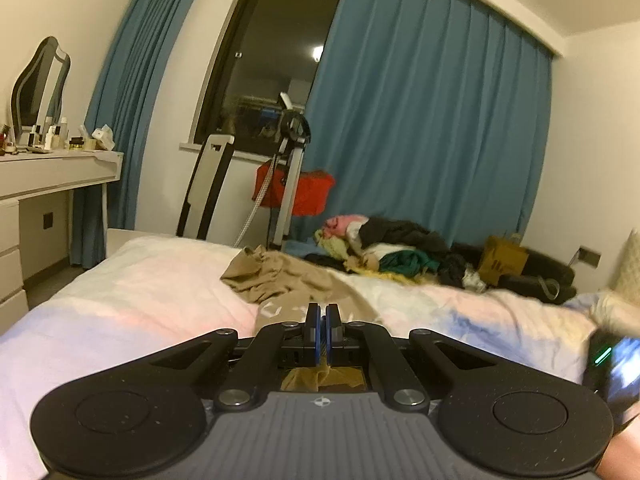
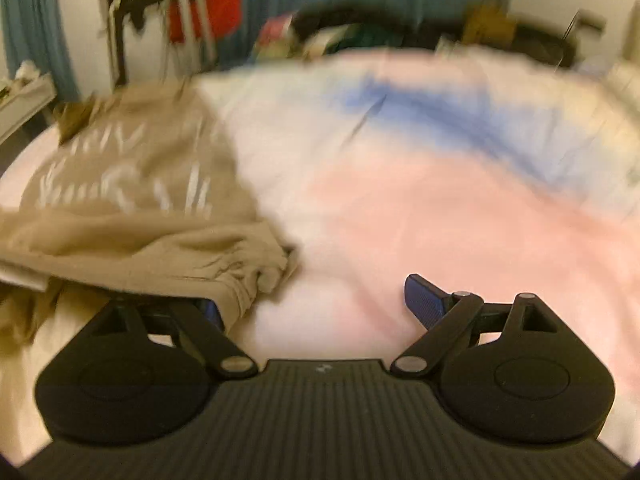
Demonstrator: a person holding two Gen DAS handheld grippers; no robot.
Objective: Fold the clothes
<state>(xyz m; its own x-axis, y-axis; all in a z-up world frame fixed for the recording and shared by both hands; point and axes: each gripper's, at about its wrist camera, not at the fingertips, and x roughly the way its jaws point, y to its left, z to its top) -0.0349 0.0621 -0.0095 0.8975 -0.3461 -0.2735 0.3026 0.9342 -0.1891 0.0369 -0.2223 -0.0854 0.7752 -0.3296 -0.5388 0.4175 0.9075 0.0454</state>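
Note:
A tan garment (image 1: 280, 280) with white lettering lies rumpled on the pink, white and blue bed cover (image 1: 140, 300). In the left wrist view my left gripper (image 1: 323, 320) is shut, and tan cloth shows pinched under its blue pads. The blurred right wrist view shows the same tan garment (image 2: 140, 184) at the left, its gathered hem bunched near the front. My right gripper (image 2: 316, 304) stands wide open low over the bed cover (image 2: 400, 200). Its left finger is mostly hidden under the hem, and its right fingertip (image 2: 424, 300) is bare above the cover.
A mixed pile of clothes (image 1: 400, 248) and a brown paper bag (image 1: 504, 260) sit at the bed's far side. A white dressing table (image 1: 60, 172) with a mirror and bottles stands left. A dark blurred device with a green light (image 1: 612, 360) shows at the right edge.

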